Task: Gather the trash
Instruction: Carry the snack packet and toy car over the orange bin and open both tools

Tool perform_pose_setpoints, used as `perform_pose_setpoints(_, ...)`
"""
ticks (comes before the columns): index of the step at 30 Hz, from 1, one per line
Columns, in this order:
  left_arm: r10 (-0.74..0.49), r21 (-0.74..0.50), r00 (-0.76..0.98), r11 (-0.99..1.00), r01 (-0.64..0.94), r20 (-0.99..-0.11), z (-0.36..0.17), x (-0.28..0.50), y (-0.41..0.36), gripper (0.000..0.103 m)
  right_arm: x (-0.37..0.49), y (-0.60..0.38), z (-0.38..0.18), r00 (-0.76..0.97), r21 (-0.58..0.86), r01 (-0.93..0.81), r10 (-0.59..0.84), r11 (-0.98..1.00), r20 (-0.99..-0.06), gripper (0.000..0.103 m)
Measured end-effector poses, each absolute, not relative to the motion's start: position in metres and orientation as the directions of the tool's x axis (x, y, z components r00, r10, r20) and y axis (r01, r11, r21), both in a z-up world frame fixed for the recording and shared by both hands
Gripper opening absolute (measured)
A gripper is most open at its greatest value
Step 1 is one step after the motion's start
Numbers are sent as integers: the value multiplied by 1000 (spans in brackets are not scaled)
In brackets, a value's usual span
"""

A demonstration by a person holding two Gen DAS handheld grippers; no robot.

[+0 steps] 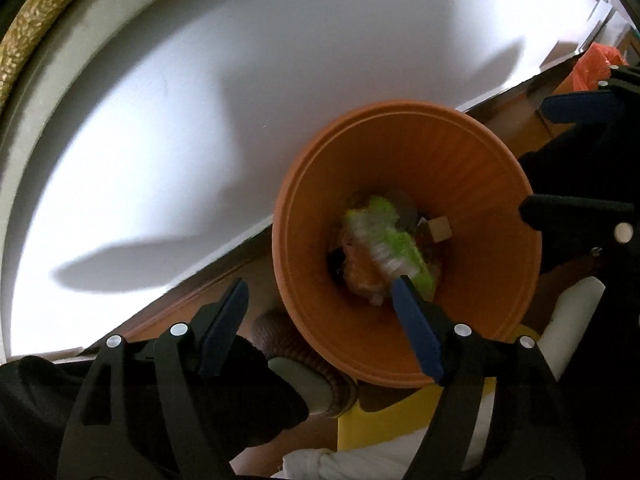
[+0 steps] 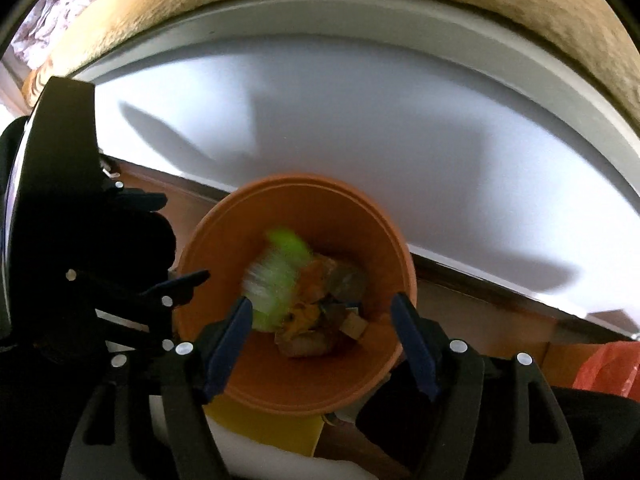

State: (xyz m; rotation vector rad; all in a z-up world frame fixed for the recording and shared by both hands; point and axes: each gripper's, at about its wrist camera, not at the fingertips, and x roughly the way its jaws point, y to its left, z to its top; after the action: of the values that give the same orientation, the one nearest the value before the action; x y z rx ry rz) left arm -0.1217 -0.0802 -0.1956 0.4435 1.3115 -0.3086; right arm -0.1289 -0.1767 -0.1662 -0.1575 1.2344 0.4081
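Two grippers are both hanging over the same orange bin (image 1: 472,184), pointing pretty much straight down into it. From the left wrist view, the left gripper (image 1: 320,304) has its blue-padded jaws spread wide with nothing between the pads; one finger sits over the bin's mouth and the other is out past the rim, over the wooden floor (image 1: 188,304). The right gripper (image 2: 322,330) is the same story in its own view: jaws apart, nothing pinched, both pads framing the inside of the bin. Down in the bin there's a green-and-white wrapper (image 2: 280,276) that's smeared with motion blur (so I can't tell whether it's lying on the pile or in the air), and it touches neither set of pads as far as I can see. Under and beside it is a heap of other trash (image 2: 320,320), orange and brownish scraps plus a small cardboard-looking cube (image 1: 440,230). The bin stands on the floor right next to a white panel (image 1: 240,100) that fills the upper part of both views. A yellow sheet (image 2: 272,424) pokes out from below the bin's near edge, and an orange plastic bag (image 2: 608,368) sits off to the side on the floor. Each gripper also shows up at the edge of the other's view.
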Motion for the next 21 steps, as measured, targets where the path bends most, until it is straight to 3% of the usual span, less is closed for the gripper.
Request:
perform_pose_setpoints(14,10,153,330,900,409,-944,-168,-132,-76,73,-144,-202,-132,412,71,-266,180,961,-893,97)
perform_pose_setpoints(19,18,206,476,916,345,-879,-126,-138,-68,73,-154,-209,-97,519,54,-228,168,972,-838,97)
perform_pose_setpoints(20,22,220,515,920,326,-857,-114,-139,-67,74,-155,-210,-91,543,50,-220,165,974,-824,97)
perform_pose_setpoints(21,24,230,554,924,305,-832,-101,-140,-65,82,-155,-211,-80,576,45,-210,161,977,-801,97)
